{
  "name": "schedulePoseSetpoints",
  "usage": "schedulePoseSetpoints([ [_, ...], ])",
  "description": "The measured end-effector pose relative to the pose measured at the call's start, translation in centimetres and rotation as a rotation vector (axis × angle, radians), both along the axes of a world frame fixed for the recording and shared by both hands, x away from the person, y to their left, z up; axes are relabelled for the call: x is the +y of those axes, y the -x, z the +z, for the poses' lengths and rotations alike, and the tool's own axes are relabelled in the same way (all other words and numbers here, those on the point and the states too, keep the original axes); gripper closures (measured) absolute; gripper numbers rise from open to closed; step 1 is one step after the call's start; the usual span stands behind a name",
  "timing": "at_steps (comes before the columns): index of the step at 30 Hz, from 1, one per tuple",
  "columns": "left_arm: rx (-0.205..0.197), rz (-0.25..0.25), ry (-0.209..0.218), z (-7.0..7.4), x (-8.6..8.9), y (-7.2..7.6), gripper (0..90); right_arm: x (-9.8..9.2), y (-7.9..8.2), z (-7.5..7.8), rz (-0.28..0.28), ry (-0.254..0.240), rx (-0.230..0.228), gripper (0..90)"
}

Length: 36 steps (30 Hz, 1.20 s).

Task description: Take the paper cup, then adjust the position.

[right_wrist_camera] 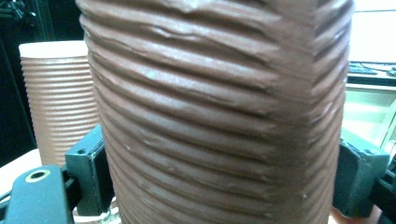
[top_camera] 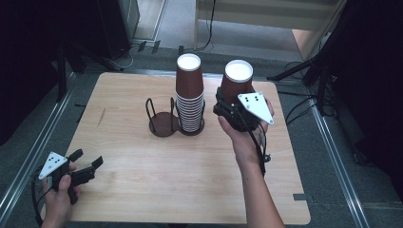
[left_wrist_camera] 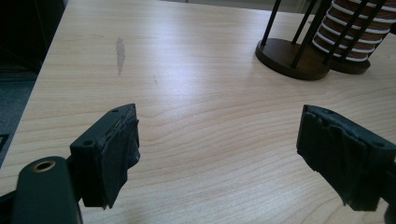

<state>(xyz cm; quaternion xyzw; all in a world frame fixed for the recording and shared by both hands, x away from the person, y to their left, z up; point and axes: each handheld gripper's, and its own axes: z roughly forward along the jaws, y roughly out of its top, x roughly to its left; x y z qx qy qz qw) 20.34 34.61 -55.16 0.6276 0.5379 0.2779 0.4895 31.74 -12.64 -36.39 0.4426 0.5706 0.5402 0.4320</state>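
So far my right tool (top_camera: 228, 108) grips one brown ribbed cup (top_camera: 236, 84) just right of the cup stack (top_camera: 189, 95) in the holder (top_camera: 164, 124), placement apparently remaining, while my left tool (top_camera: 85, 165) gapes wide at the table's (top_camera: 190, 180) near-left corner.

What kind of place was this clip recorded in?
Probably a lab or studio set up for recording: a bare wooden table on grey carpet, dark stands and floor cables around it, with a handheld gripper in use.

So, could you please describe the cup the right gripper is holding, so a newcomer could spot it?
On the wooden table, a wire cup holder carries a stack of cups. Right of it, the right gripper grips a brown ribbed paper cup, alone, upside down, outside the holder.
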Motion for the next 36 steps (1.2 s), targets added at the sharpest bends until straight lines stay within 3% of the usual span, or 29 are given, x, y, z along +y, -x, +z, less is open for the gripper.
schedulePoseSetpoints([
  [13,0.0,0.002,0.0,0.0,-0.1,0.0,13.7,-0.8,1.6,-1.9,-0.018,0.026,0.022,13.3],
  [21,-0.001,0.004,-0.006,0.0,-0.1,0.0,13.7,-1.2,2.6,-3.0,-0.012,0.012,0.033,13.3],
  [27,-0.034,-0.004,-0.008,0.0,-0.1,0.1,14.1,-1.4,3.4,-4.1,-0.005,0.011,0.042,13.2],
  [30,-0.051,-0.032,-0.007,0.0,-0.3,0.1,14.1,-1.5,3.8,-4.9,-0.01,0.003,0.053,13.2],
  [36,-0.029,-0.021,-0.034,0.1,-0.4,-0.2,14.1,-1.8,4.3,-6.2,-0.022,-0.003,0.074,13.1],
])
